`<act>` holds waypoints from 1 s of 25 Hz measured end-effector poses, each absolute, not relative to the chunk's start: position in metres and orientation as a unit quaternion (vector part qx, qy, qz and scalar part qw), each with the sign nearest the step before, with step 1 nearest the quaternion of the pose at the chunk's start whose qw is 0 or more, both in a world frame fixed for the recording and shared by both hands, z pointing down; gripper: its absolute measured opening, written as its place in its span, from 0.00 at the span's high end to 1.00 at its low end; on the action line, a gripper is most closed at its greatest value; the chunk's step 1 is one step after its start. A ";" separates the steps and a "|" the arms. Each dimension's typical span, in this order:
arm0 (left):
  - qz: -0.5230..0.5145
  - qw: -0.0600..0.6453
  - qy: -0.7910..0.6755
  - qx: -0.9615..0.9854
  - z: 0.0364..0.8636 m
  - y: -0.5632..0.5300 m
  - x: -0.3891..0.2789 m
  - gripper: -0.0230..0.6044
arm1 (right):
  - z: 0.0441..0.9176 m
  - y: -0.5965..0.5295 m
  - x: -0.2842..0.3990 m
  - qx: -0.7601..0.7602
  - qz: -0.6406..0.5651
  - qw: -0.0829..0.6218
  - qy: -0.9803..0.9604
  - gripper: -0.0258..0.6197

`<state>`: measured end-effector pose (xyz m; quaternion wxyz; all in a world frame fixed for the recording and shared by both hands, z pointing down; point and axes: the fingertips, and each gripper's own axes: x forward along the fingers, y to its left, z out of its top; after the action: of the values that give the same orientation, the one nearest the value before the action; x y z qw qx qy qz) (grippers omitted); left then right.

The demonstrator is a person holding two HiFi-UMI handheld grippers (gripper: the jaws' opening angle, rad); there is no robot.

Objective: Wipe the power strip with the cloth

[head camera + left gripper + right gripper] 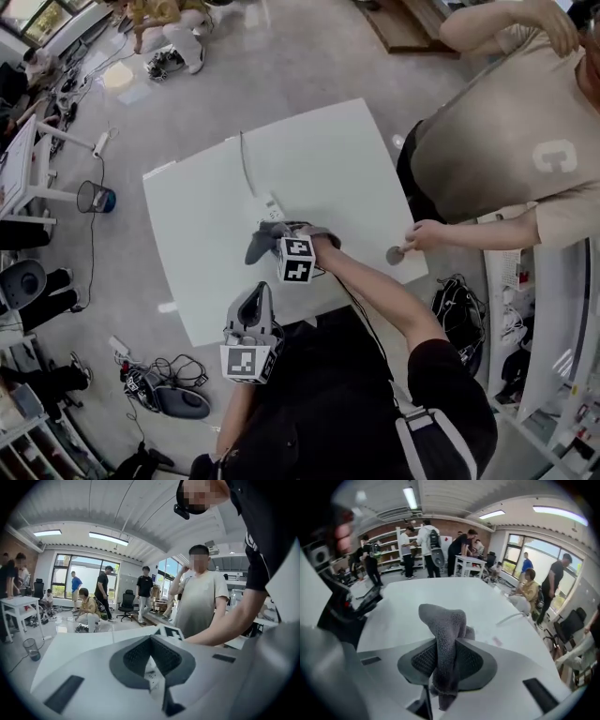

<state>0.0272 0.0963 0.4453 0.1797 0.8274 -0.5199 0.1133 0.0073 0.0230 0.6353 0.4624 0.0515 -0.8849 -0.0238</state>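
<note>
The white power strip (272, 210) lies near the middle of the white table (206, 216), its cable (246, 159) running toward the far edge. My right gripper (289, 234) hangs just in front of the strip and is shut on the grey cloth (255, 246). In the right gripper view the cloth (443, 620) bulges up between the pads of that gripper (443, 654) and hides the strip; the cable (513, 617) shows beyond. My left gripper (253, 302) hovers at the table's near edge, tips together (150, 639), holding nothing. A bit of the socket face (151, 673) shows below its tips.
A person in a beige shirt (506, 141) stands at the table's right side, a hand (424, 234) at the edge by a small grey round thing (396, 254). Cables and a grey device (178, 398) lie on the floor at left. A wire bin (94, 197) stands further left.
</note>
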 end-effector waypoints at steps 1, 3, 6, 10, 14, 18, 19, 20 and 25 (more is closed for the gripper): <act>0.109 0.188 -0.529 0.821 0.446 0.096 0.020 0.91 | 0.634 0.046 0.016 0.024 -0.026 0.465 -0.885 0.79; 0.099 0.195 -0.536 0.816 0.449 0.091 0.009 0.91 | 0.634 0.082 0.030 -0.019 -0.018 0.469 -0.883 0.79; 0.090 0.199 -0.542 0.811 0.449 0.083 0.002 0.91 | 0.632 0.105 0.040 -0.067 0.022 0.468 -0.881 0.79; 0.088 0.201 -0.542 0.811 0.448 0.082 -0.003 0.91 | 0.596 0.016 0.011 0.045 0.088 0.388 -0.916 0.79; 0.085 0.212 -0.508 0.830 0.449 0.083 -0.033 0.91 | 0.619 -0.082 -0.051 0.165 0.026 0.449 -0.878 0.79; 0.093 0.201 -0.531 0.818 0.447 0.069 -0.060 0.91 | 0.641 -0.080 -0.110 0.118 0.004 0.478 -0.870 0.79; 0.095 0.199 -0.534 0.816 0.449 0.069 -0.044 0.91 | 0.634 -0.067 -0.098 0.102 0.007 0.462 -0.881 0.79; 0.097 0.202 -0.530 0.818 0.451 0.072 -0.023 0.91 | 0.629 -0.050 -0.076 0.092 0.014 0.450 -0.888 0.79; 0.110 0.212 -0.473 0.848 0.466 0.094 0.032 0.91 | 0.636 0.047 0.012 0.072 0.075 0.427 -0.898 0.79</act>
<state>0.0319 0.0935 0.4663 0.2123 0.8479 -0.4732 0.1100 0.0116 0.0470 0.6361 0.4270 0.0724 -0.8982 0.0752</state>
